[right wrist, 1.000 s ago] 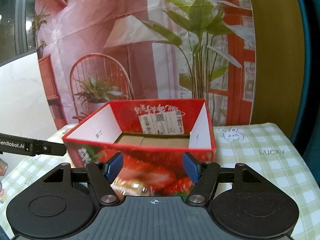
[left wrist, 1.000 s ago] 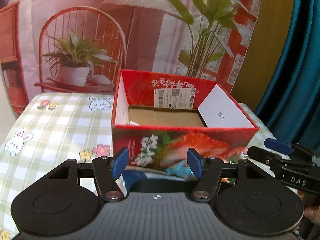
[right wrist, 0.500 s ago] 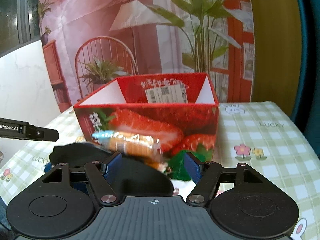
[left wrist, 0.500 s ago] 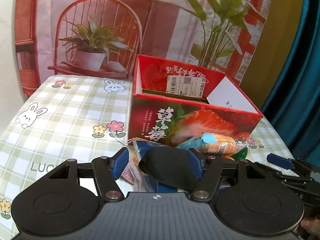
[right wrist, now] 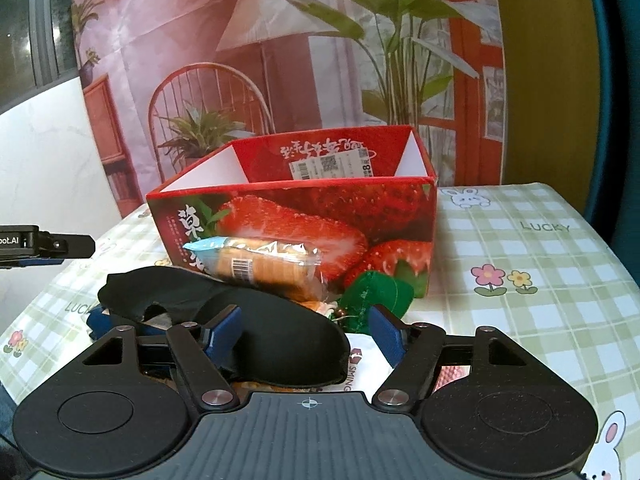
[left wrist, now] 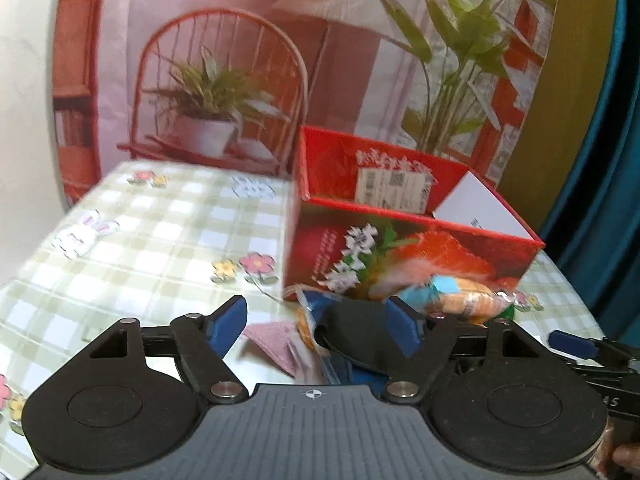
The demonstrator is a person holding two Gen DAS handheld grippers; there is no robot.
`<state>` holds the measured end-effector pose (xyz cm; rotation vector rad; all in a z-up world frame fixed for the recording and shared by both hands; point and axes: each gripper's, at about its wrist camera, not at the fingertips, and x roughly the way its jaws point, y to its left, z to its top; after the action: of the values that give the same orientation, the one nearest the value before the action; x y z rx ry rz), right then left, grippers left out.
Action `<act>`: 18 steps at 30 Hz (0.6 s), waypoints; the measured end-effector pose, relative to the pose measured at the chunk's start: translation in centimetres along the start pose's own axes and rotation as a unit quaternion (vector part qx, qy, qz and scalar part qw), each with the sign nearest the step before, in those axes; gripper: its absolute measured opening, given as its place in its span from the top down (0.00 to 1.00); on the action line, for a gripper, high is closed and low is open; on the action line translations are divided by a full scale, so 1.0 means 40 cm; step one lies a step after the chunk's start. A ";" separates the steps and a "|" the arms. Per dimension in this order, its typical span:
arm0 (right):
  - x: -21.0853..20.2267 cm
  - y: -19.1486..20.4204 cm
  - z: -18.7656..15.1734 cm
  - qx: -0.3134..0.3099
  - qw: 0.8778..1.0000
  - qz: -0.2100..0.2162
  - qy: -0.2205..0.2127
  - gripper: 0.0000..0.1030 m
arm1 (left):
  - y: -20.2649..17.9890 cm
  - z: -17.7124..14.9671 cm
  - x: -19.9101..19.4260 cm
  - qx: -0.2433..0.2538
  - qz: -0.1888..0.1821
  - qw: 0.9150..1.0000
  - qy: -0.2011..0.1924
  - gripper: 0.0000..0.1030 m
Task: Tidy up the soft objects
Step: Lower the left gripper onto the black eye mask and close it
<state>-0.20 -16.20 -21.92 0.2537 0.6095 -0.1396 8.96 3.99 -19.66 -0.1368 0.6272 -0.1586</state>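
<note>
— Right wrist view: your right gripper (right wrist: 308, 330) hung open over the black eye mask (right wrist: 224, 312), piled before the red box (right wrist: 296, 220).

— Left gripper (left wrist: 320, 322) gaped too; you needed to clamp next.

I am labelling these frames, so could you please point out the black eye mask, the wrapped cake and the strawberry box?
black eye mask (right wrist: 276, 332): right wrist view, padded middle.
wrapped cake (right wrist: 260, 266): right wrist view, clear wrapper.
strawberry box (right wrist: 340, 208): right wrist view, front wall.

The box (right wrist: 320, 216) was red with strawberry print and white inner flaps. The tablecloth (right wrist: 520, 264) carried a green-and-white check with flowers and rabbits. The eye mask (right wrist: 248, 320) was black.
</note>
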 end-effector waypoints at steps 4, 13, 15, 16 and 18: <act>0.014 -0.001 -0.012 0.003 1.000 0.001 0.010 0.32 | -0.001 -0.009 0.029 0.001 -0.011 1.000 0.023 0.25; 0.037 -0.012 -0.035 0.020 0.999 0.002 0.029 0.29 | 0.025 -0.047 0.079 -0.056 -0.063 0.994 0.065 0.42; 0.042 -0.012 -0.036 0.022 0.999 0.002 0.032 0.29 | 0.025 -0.048 0.084 -0.063 -0.070 0.993 0.065 0.44; 0.043 -0.012 -0.037 0.022 0.999 0.002 0.033 0.29 | 0.025 -0.049 0.087 -0.065 -0.072 0.993 0.065 0.44; 0.044 -0.012 -0.039 0.022 0.999 0.002 0.034 0.29 | 0.023 -0.049 0.097 -0.069 -0.072 0.993 0.065 0.44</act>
<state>0.28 -16.32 -24.29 0.3038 0.6741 -0.1407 11.01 4.00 -23.61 -0.3066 0.7579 -0.2650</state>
